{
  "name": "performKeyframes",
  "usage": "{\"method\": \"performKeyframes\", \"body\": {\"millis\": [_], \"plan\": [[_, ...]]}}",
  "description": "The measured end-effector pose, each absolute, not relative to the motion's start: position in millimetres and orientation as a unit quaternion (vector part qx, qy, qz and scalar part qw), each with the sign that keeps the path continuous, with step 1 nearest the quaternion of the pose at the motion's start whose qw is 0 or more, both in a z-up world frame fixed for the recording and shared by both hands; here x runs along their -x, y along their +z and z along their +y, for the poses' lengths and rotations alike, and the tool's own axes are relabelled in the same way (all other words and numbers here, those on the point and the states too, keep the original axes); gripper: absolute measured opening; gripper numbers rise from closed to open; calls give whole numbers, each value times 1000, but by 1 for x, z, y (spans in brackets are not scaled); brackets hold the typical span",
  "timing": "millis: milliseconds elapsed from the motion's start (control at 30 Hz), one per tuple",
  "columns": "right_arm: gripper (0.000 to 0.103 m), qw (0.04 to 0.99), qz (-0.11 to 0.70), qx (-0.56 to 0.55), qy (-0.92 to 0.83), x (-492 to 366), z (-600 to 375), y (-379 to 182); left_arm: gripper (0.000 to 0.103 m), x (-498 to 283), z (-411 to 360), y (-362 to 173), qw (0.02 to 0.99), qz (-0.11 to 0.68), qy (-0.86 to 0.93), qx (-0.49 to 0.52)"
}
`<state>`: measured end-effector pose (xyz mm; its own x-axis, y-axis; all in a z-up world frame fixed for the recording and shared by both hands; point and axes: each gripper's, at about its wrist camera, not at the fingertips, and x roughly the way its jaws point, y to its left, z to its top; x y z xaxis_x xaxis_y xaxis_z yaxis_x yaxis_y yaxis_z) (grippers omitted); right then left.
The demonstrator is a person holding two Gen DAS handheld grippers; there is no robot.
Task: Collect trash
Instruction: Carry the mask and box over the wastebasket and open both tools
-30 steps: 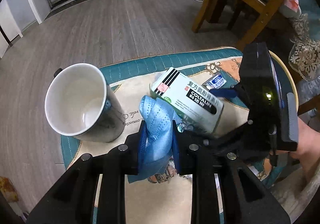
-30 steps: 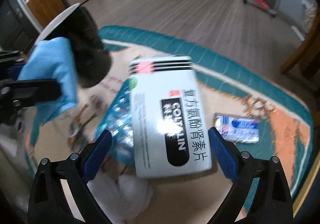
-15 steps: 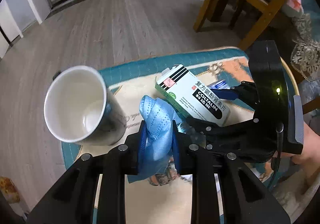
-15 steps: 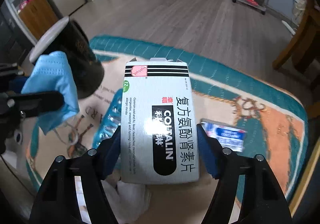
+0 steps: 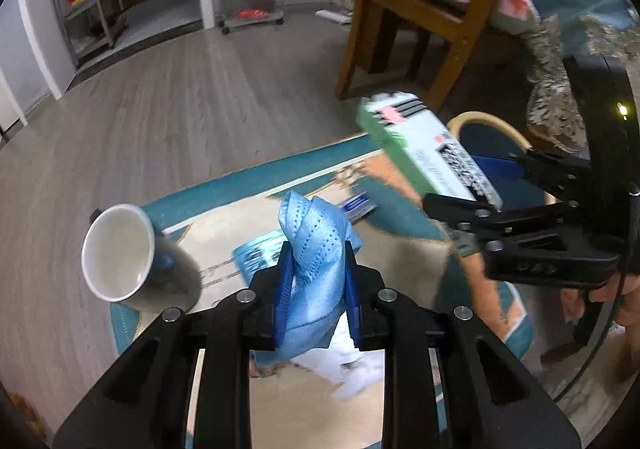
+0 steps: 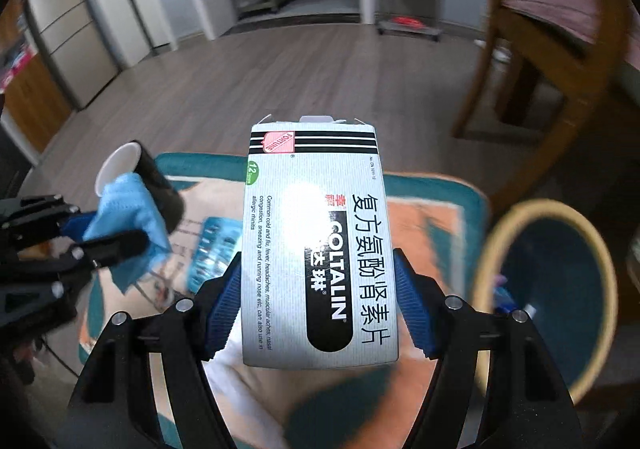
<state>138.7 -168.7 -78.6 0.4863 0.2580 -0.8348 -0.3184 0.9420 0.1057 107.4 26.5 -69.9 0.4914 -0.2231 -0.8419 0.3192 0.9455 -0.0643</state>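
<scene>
We had both pieces of trash in hand and off the table: our left gripper (image 5: 314,289) was clamped narrow on the crumpled blue face mask (image 5: 316,249), and our right gripper (image 6: 318,305) held the medicine box (image 6: 320,245) across its width, its blue pads pressed on both long edges. By our reckoning the pick-up was done and the carry to the bin (image 6: 548,289) was the step in hand; that round bin with a pale rim sat at about three o'clock in the right wrist view, near the table edge, and seemed to hold a few scraps already. The next move called for bringing each load over the open mouth and letting go there, one gripper at a time so that they would not collide. A blister pack (image 6: 214,249) lay on the patterned table mat (image 6: 440,217) at nine o'clock of the box, a small blue packet (image 5: 358,205) beyond it, and the mug (image 5: 128,253) stood further left. The wooden chair (image 6: 532,61) stood behind the bin, close enough to mind.
</scene>
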Motion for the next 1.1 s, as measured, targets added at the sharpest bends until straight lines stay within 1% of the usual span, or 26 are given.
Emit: {"method": "performKeyframes", "body": {"millis": [200, 400, 600, 700, 800, 833, 867, 900, 933, 1100], "plan": [[71, 879, 466, -6, 102, -119, -254, -55, 22, -112, -23, -57, 865, 459, -192, -58], [71, 882, 467, -40, 40, -111, -332, -60, 22, -120, -99, -60, 858, 447, -237, -84], [71, 874, 483, -56, 4, -116, -383, -81, 23, -129, -170, -85, 840, 452, -278, -112], [71, 865, 498, -64, -14, -117, -403, -97, 23, -134, -196, -99, 832, 454, -301, -106], [72, 864, 498, -73, -26, -119, -420, -105, 23, -136, -215, -103, 834, 431, -326, -108], [72, 866, 493, -78, -31, -120, -424, -105, 32, -136, -218, -102, 837, 422, -330, -109], [72, 867, 490, -83, -36, -121, -426, -103, 53, -136, -221, -101, 841, 411, -334, -108], [76, 868, 486, -90, -38, -121, -428, -102, 63, -136, -222, -101, 845, 407, -330, -107], [80, 871, 480, -96, -39, -122, -430, -101, 70, -137, -222, -101, 848, 403, -327, -104], [84, 875, 474, -94, -43, -121, -427, -96, 71, -144, -217, -110, 842, 425, -316, -104]]}}
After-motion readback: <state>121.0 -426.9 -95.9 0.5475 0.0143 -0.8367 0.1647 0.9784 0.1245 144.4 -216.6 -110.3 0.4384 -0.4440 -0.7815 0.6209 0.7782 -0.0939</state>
